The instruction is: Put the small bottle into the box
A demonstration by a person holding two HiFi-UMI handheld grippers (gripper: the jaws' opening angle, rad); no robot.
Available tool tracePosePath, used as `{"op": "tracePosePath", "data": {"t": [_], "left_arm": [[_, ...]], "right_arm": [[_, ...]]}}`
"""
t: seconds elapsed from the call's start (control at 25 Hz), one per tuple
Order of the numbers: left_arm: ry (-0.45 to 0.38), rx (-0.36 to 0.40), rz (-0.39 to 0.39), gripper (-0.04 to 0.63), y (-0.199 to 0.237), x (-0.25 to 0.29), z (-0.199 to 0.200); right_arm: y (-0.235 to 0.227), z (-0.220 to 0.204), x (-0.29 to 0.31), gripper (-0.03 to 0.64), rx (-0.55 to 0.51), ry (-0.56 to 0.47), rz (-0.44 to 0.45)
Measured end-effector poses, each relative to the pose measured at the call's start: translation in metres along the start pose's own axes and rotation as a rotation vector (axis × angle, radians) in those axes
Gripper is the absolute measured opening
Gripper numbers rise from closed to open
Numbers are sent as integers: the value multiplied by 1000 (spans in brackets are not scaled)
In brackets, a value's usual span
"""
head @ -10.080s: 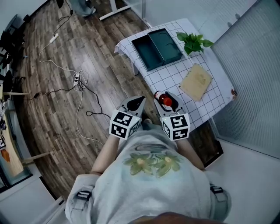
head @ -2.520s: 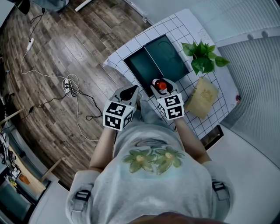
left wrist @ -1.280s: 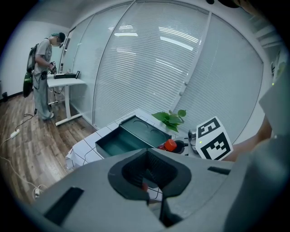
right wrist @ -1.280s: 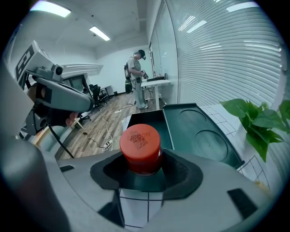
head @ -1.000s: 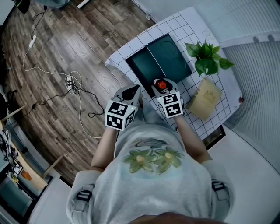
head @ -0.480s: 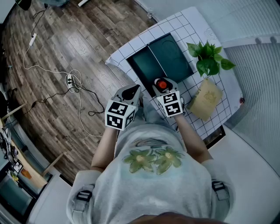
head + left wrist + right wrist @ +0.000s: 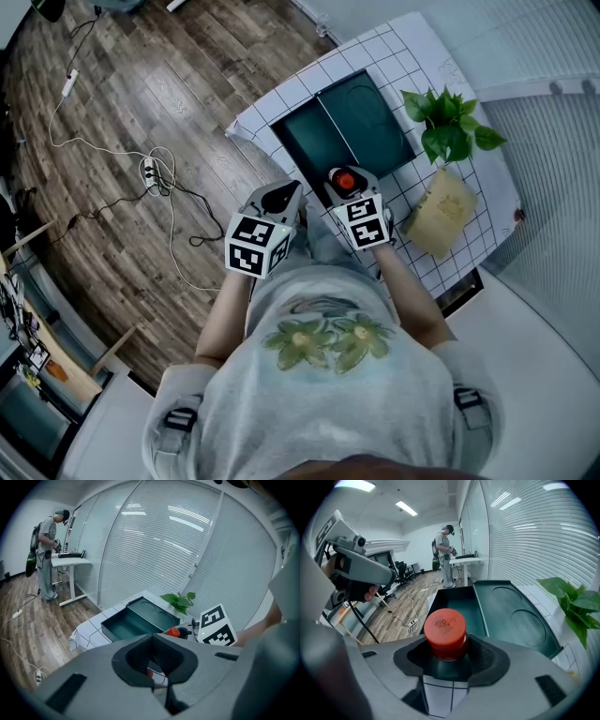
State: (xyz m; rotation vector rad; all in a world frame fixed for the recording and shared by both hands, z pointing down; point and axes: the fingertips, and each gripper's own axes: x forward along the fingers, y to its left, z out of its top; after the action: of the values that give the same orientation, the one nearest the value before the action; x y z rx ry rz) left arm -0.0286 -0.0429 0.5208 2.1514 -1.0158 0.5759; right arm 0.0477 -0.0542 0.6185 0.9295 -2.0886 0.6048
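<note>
At desk [image 7: 403, 42] near edge, just short of box [image 7: 314, 150], we hold small bottle [image 7: 347, 182] clamped upright in right gripper [image 7: 343, 176]. Bottle carried along edge to box front; drop-in looks next. Left gripper [image 7: 279, 194] closed, empty, off desk.

Wood-plank floor [image 7: 141, 94]; pale slatted blinds [image 7: 154, 541] along one side; ceiling strip lights [image 7: 407, 508].

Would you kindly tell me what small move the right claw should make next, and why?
Probably ease the right claw forward until the small bottle hangs over the open half of the box. The claw is shut on the bottle under its red cap, and the checked cloth shows below it, with the box's near wall just ahead.
</note>
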Motion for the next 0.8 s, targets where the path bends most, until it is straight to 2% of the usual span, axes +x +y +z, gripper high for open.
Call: {"op": "tracePosePath", "data": {"t": [0.8], "left_arm": [[16, -7, 8, 5, 1, 6, -4]], "right_arm": [[10, -8, 10, 218, -52, 61, 28]]}}
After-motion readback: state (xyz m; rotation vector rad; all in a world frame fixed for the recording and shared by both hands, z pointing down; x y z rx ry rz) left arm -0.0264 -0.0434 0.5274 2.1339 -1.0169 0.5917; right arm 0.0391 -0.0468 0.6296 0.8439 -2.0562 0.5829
